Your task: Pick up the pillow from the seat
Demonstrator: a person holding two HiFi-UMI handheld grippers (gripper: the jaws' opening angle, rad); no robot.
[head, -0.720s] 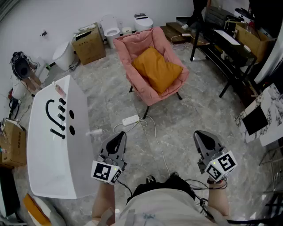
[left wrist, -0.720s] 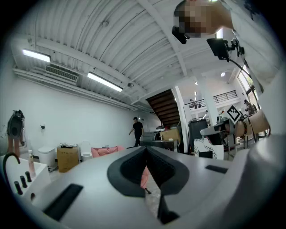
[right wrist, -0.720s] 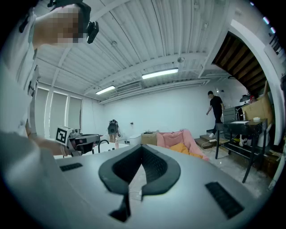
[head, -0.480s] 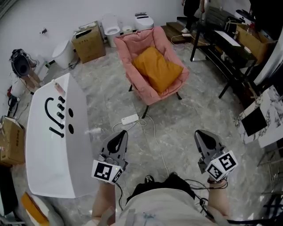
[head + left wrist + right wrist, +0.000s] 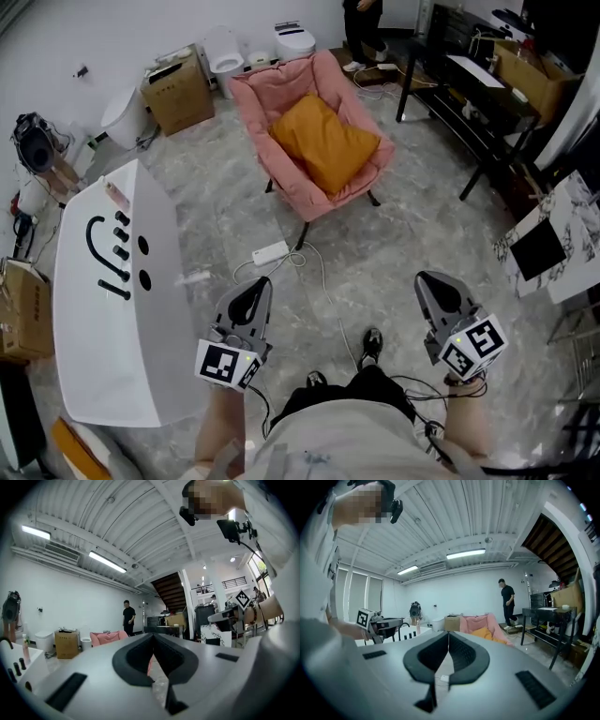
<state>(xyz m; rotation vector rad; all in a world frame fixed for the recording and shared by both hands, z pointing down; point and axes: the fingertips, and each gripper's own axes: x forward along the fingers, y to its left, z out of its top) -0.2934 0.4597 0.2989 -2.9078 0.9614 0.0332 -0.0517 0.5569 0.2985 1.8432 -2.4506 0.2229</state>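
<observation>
Footwork is the news: a dark shoe (image 5: 371,343) now shows on the marble floor between the two tools, planted ahead of the person's body, where the earlier head-view frames showed only a toe lower down. I read that as a step toward the pink chair (image 5: 260,94). The orange pillow (image 5: 323,141) lies on that chair's seat, leaning on the backrest, untouched and well apart from both tools, so the task is only at the approach and no reach has begun. The left gripper (image 5: 255,286) and the right gripper (image 5: 434,281) are held level out in front, each with its jaws closed together on nothing, as both gripper views confirm, with the pillow (image 5: 485,633) small and far beyond the right one's tips. They will have to open before any grasp. Against the earlier frames, the chair and pillow sit a little higher and further left in the head view, the white table (image 5: 103,356) has slid along the left edge, and a bystander's legs (image 5: 361,23) have come into view at the top behind the chair. The white power strip (image 5: 270,252) and its cord lie on the floor across the path, a possible trip hazard.
</observation>
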